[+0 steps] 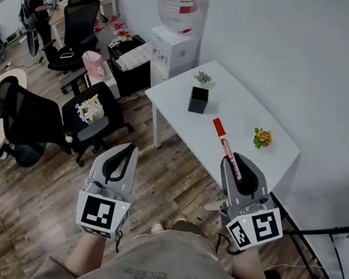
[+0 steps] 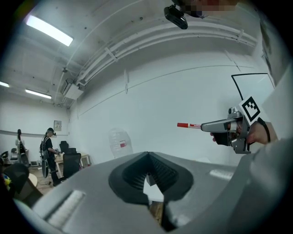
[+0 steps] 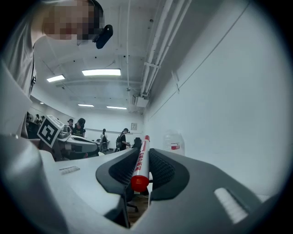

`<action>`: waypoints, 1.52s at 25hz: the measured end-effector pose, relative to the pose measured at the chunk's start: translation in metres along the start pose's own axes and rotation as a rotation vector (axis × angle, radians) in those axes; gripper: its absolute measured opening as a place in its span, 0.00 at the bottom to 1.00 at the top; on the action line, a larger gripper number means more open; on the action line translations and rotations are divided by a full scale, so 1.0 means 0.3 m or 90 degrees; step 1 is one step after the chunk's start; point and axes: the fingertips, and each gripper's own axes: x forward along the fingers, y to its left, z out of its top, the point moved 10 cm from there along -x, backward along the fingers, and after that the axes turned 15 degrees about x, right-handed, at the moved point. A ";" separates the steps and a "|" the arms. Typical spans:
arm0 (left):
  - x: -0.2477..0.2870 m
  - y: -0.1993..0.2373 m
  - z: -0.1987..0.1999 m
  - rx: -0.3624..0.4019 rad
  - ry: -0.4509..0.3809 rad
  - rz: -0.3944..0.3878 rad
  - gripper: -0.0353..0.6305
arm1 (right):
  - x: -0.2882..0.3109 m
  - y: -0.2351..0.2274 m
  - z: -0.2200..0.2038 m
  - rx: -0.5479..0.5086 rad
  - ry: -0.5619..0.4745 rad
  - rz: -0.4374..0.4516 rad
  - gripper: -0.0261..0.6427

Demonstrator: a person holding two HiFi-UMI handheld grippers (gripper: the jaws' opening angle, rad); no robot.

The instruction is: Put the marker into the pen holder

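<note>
The right gripper (image 1: 240, 163) clamps its 2 jaws on the red-capped marker (image 1: 225, 145), which juts over the white table's (image 1: 177, 112) near edge. The black pen holder (image 1: 198, 99) stands beyond it, with bare tabletop around it. The left gripper (image 1: 125, 150) hangs over the floor, its jaws together and empty.

The pen holder (image 1: 198, 100) is seen on the table (image 1: 245, 107), with a small plant (image 1: 202, 77) just behind it and a flower pot (image 1: 262, 138) to its right. The marker (image 1: 226, 147) is held between the jaws of the right gripper (image 1: 237, 160) over the table's near edge. The left gripper (image 1: 126, 151) is held well to the left, above the floor (image 1: 169, 174).
</note>
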 end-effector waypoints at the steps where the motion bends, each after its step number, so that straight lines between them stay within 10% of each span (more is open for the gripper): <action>1: 0.021 0.010 -0.015 -0.001 0.003 -0.004 0.05 | 0.021 -0.011 -0.006 -0.001 0.005 -0.004 0.19; 24: 0.812 0.237 -0.145 0.017 0.037 -0.073 0.05 | 0.633 -0.508 -0.032 -0.012 0.079 -0.033 0.19; 32: 1.122 0.248 -0.175 0.037 0.084 -0.114 0.05 | 0.816 -0.742 -0.080 -0.011 0.194 -0.037 0.19; 38: 1.301 0.205 -0.215 -0.047 0.121 -0.185 0.05 | 0.917 -0.873 -0.154 -0.012 0.299 0.011 0.19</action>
